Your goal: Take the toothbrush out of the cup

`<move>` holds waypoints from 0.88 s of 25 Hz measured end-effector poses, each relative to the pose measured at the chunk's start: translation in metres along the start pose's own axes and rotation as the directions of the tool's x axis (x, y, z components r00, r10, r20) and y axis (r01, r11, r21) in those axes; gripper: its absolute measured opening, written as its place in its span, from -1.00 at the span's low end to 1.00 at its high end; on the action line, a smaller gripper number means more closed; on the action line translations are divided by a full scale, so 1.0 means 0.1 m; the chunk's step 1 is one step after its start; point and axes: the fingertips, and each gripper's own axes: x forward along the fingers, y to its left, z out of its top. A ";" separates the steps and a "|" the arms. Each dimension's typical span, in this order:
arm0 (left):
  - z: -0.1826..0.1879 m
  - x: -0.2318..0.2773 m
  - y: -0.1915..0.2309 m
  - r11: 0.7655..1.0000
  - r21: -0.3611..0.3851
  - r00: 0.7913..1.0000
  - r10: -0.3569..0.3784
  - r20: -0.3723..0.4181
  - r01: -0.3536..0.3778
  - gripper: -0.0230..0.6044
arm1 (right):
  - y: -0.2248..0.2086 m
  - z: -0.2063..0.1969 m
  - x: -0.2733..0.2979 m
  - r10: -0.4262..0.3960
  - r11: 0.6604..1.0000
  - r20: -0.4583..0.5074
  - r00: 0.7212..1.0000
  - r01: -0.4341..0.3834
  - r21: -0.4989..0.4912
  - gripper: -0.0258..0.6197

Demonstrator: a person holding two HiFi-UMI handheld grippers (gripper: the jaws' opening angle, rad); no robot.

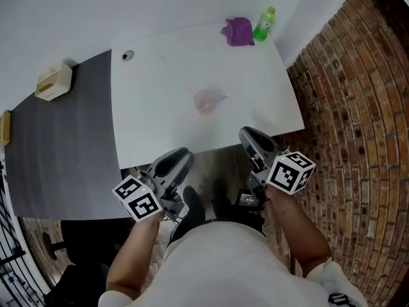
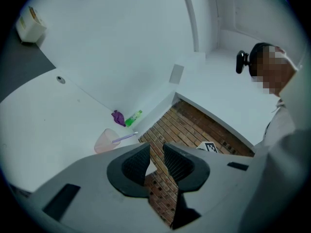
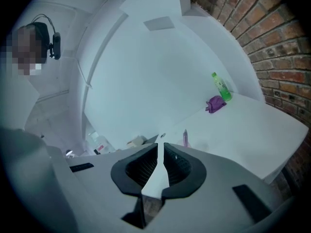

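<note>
A pink see-through cup [image 1: 204, 102] stands near the middle of the white table [image 1: 153, 126], with a pale purple toothbrush [image 1: 219, 97] leaning out of it to the right. Both grippers hang off the table's near edge, short of the cup. My left gripper [image 1: 182, 156] has a narrow gap between its jaws, with nothing in it; in its own view the cup [image 2: 104, 141] and toothbrush [image 2: 124, 138] lie ahead to the left. My right gripper [image 1: 249, 137] is shut and empty. Its view shows only the toothbrush tip [image 3: 185, 137] above the jaws.
A purple cloth [image 1: 238, 32] and a green bottle [image 1: 264, 24] sit at the table's far right corner. A dark grey table [image 1: 57, 152] with a cream box [image 1: 54, 80] adjoins on the left. Brick floor [image 1: 345, 107] lies to the right. A person with headphones [image 2: 248, 62] stands nearby.
</note>
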 end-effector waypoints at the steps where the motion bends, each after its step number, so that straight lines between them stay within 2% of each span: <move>1: 0.00 0.03 0.03 1.000 -0.002 1.000 0.005 -0.003 -0.005 -0.71 | -0.03 0.01 0.04 -0.006 1.000 -0.004 1.000 0.006 -0.004 -0.87; 14: -0.05 0.29 0.40 0.999 0.008 0.996 0.050 -0.071 -0.050 -0.67 | -0.34 -0.02 0.47 -0.086 0.996 -0.038 0.996 0.085 -0.033 -0.86; 17: -0.05 0.35 0.47 0.998 -0.001 0.996 0.056 -0.065 -0.057 -0.66 | -0.38 -0.05 0.55 -0.096 0.995 -0.047 0.994 0.095 -0.034 -0.85; 22: -0.04 0.40 0.56 0.998 -0.010 0.995 0.069 -0.065 -0.070 -0.66 | -0.46 -0.11 0.71 -0.125 0.992 -0.071 0.990 0.123 -0.034 -0.71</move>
